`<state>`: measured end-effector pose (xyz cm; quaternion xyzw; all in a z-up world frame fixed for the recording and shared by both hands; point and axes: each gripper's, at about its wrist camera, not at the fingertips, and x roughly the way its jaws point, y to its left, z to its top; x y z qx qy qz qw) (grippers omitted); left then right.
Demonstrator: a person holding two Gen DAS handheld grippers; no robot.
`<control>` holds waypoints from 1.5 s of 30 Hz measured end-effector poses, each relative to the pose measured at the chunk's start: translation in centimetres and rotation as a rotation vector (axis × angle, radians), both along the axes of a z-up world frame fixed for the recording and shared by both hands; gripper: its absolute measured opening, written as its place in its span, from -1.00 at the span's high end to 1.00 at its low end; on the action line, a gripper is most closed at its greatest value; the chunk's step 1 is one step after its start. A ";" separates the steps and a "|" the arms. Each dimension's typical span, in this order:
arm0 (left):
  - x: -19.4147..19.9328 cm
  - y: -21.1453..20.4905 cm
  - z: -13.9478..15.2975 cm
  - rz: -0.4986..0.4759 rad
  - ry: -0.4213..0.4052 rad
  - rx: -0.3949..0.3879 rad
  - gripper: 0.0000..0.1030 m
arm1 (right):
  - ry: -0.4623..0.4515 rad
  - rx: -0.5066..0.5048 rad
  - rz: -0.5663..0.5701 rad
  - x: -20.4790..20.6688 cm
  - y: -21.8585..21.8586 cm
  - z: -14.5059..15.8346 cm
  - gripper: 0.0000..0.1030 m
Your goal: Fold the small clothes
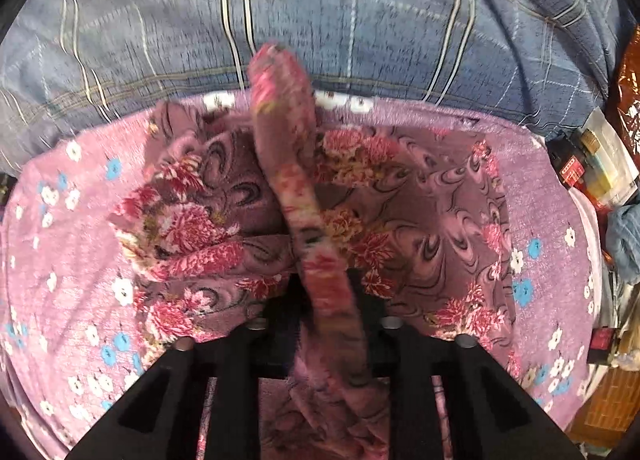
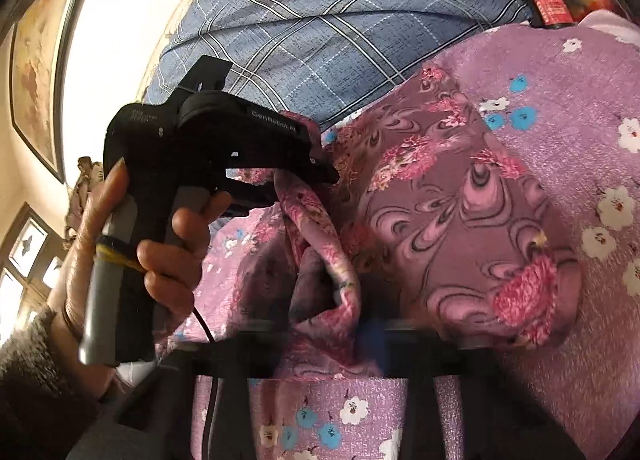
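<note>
A mauve garment with red and pink flowers [image 1: 420,196] lies crumpled on a lilac sheet with small white and blue blossoms [image 1: 60,252]. One long strip of it runs up through my left gripper [image 1: 326,292], which points steeply down and is shut on the cloth. In the right wrist view a person's hand [image 2: 120,244] holds that left gripper [image 2: 320,174], and a fold of the garment [image 2: 460,188] hangs from its tip. My right gripper [image 2: 332,312] sits low in that view, its jaws pinching a bunched edge of the same garment. The cloth partly hides its fingertips.
A blue plaid cover [image 1: 320,20] lies beyond the lilac sheet [image 2: 580,140]. Boxes and packets [image 1: 592,168] crowd the sheet's right edge, among them a dark red-labelled item [image 2: 552,8]. A framed picture [image 2: 36,60] hangs on the wall at left.
</note>
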<state>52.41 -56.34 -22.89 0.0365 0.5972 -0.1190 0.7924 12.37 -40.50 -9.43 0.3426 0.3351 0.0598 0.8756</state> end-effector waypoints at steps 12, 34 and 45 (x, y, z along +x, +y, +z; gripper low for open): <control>-3.0 -9.2 0.7 -0.136 -0.090 0.019 0.68 | -0.115 0.246 -0.286 -5.4 -6.9 0.2 0.82; 0.7 13.1 1.1 0.180 0.055 -0.373 0.10 | -0.197 -0.060 -0.292 -0.2 -8.5 6.6 -0.42; 3.2 11.3 -2.6 0.127 0.068 -0.436 0.10 | 0.180 -0.084 0.060 17.0 -9.6 0.9 0.84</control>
